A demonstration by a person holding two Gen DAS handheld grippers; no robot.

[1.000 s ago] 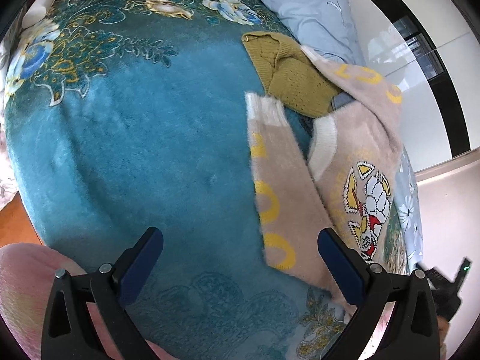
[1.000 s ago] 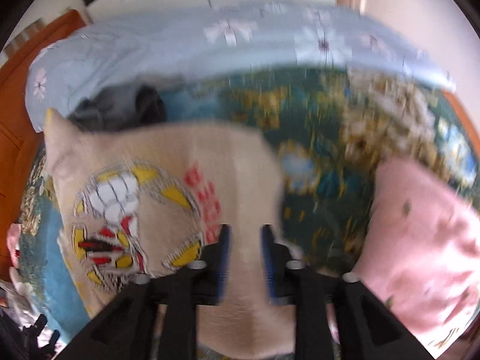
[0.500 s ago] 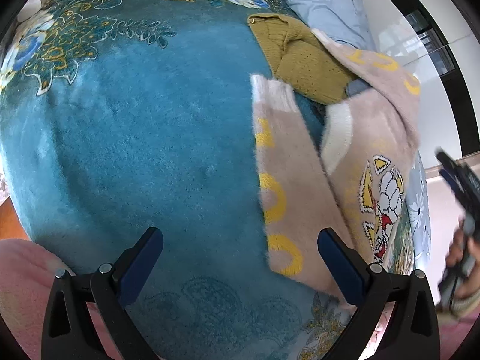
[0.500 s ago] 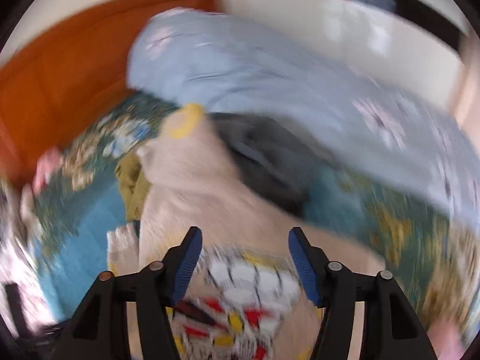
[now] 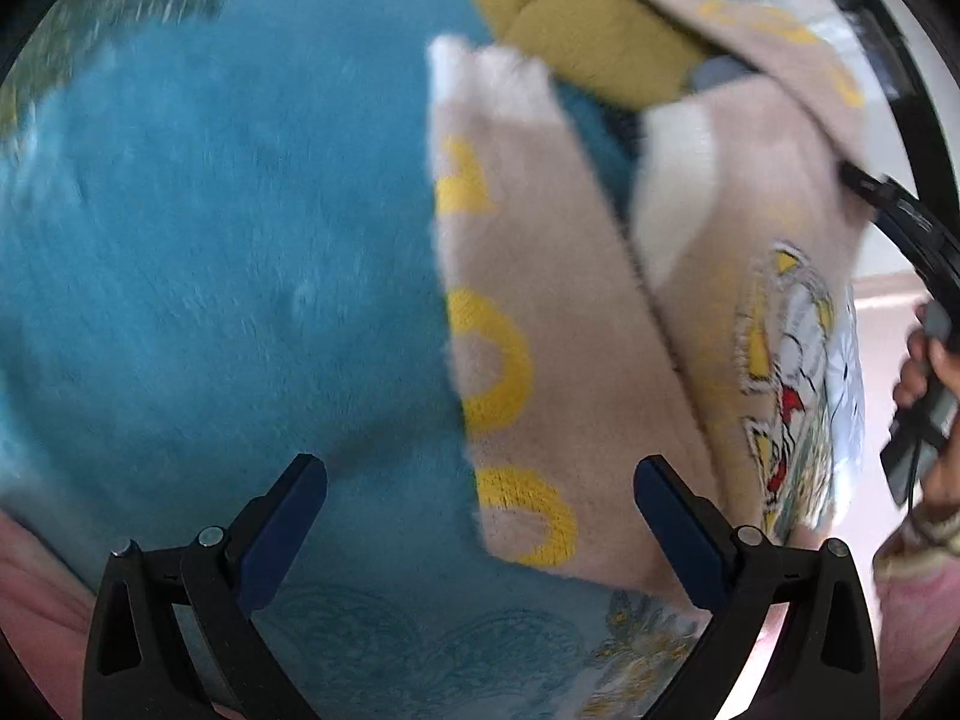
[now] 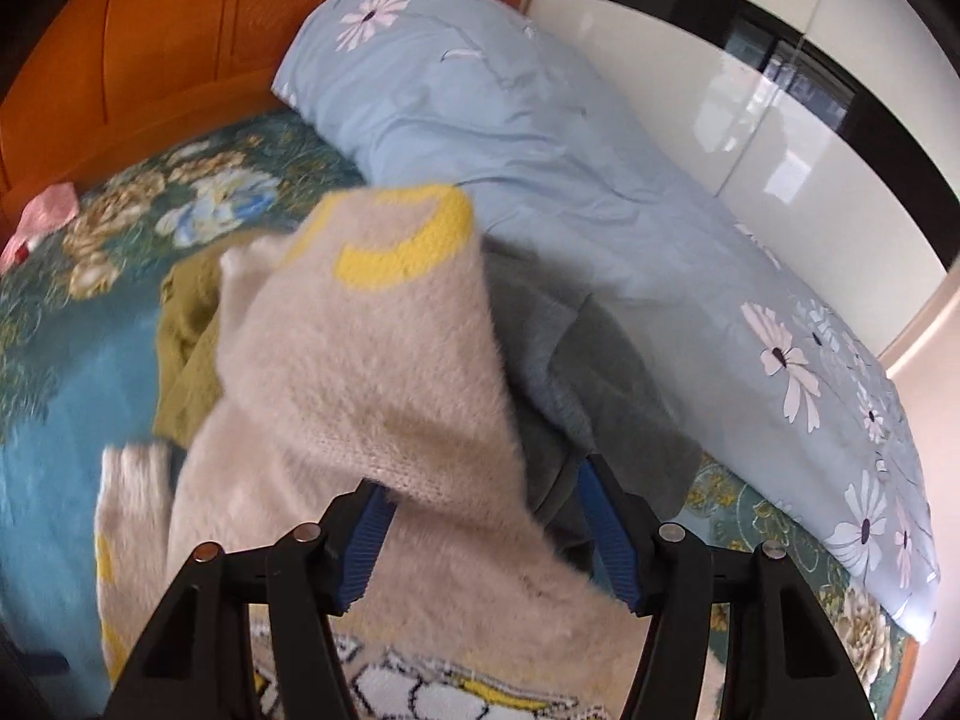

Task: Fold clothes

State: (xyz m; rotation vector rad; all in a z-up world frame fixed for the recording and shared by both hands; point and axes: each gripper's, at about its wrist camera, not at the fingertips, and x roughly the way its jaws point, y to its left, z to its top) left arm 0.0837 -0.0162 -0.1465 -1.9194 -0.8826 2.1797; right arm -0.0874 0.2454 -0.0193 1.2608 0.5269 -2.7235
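On teal blanket (image 5: 210,240) | fuzzy beige sweater (image 5: 540,324) (yellow rings, cartoon print) | left gripper (image 5: 480,516) fingers released | right gripper (image 6: 489,534) fingers spread around sleeve

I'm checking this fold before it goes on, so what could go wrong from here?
The right gripper is open around a fold of the beige sweater, with a grey garment right beside it; closing could catch both. The olive top lies partly under the sweater and may get dragged along. The left gripper is open over the sleeve, so that side is unpinned.
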